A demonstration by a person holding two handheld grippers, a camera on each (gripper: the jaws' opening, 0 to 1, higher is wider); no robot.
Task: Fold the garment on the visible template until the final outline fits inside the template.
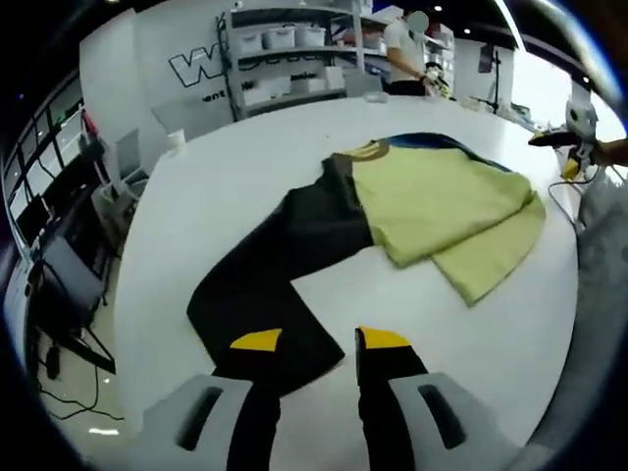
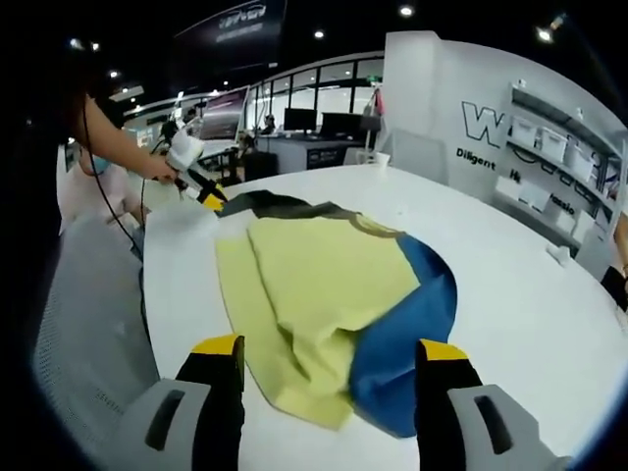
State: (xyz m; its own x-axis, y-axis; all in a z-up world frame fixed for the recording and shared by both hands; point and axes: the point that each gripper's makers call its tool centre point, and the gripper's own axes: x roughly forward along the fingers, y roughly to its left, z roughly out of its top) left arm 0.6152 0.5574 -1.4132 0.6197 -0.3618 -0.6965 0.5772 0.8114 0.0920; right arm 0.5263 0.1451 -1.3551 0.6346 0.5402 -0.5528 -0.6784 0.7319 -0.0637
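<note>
A garment lies spread on the white table (image 1: 226, 186): a yellow-green body (image 1: 442, 206), a long black part (image 1: 285, 265) running toward me, and a blue part (image 1: 437, 142) at the far side. My left gripper (image 1: 319, 340) is open, its yellow-tipped jaws hovering over the near end of the black part. In the right gripper view the yellow-green body (image 2: 314, 285) is folded over the blue part (image 2: 407, 334), with the black part (image 2: 270, 204) beyond. My right gripper (image 2: 329, 348) stands open just above the near hem. The left gripper (image 2: 206, 194) sits at the black end.
Shelves with white bins (image 1: 285, 39) and a standing person (image 1: 407, 59) are behind the table. A paper cup (image 1: 177, 139) stands near the far left rim. The right gripper (image 1: 577, 132) shows at the right edge. A grey surface (image 2: 88, 324) borders the table. Desks with monitors (image 2: 324, 123) stand beyond.
</note>
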